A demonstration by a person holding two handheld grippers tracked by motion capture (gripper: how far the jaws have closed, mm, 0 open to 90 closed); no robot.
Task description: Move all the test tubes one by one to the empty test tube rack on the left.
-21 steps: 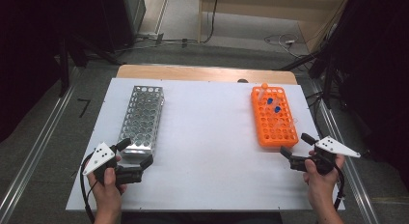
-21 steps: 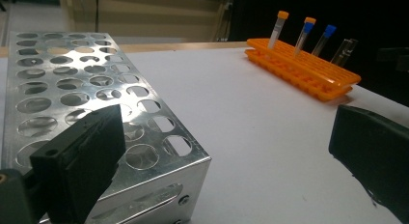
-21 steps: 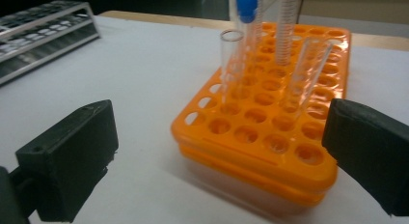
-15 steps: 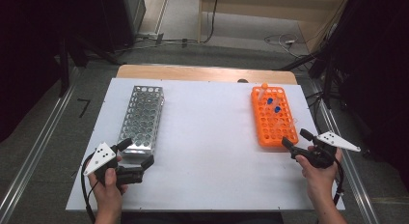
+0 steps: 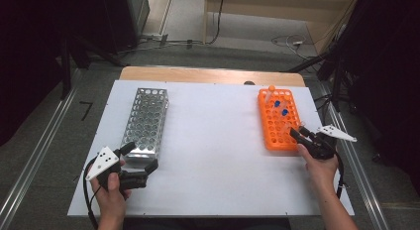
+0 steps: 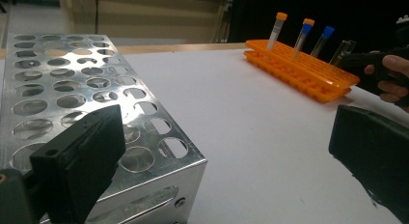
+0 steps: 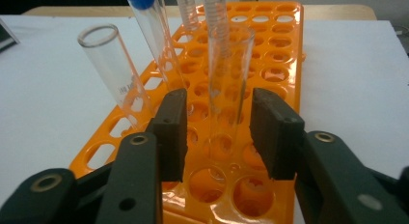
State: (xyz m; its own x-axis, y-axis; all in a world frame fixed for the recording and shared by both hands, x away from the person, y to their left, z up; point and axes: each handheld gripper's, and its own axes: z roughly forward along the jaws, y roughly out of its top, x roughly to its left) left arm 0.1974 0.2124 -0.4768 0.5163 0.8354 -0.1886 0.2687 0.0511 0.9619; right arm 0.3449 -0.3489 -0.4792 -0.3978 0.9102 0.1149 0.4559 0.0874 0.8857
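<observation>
An orange tube rack (image 5: 277, 122) lies at the right of the white table (image 5: 213, 155), with several capped and uncapped tubes standing in it. My right gripper (image 7: 219, 132) is at its near end (image 5: 297, 132), its jaws either side of a clear uncapped tube (image 7: 230, 79). A gap shows between that tube and the left pad, so the gripper is open. A second clear tube (image 7: 115, 74) and a blue-capped tube (image 7: 154, 40) stand just beyond. My left gripper (image 5: 140, 156) hangs wide open at the near corner of an empty metal rack (image 5: 146, 120), holding nothing (image 6: 226, 151).
The metal rack (image 6: 72, 89) is close on the left in the left gripper view, and the orange rack (image 6: 304, 72) with the other hand (image 6: 390, 77) is farther off. A wooden strip (image 5: 208, 75) borders the table's far edge. Bare white surface lies between the two racks.
My right hand has moved forward and left, bringing its jaws up to the near end of the orange rack. The left gripper has stayed by the metal rack's corner.
</observation>
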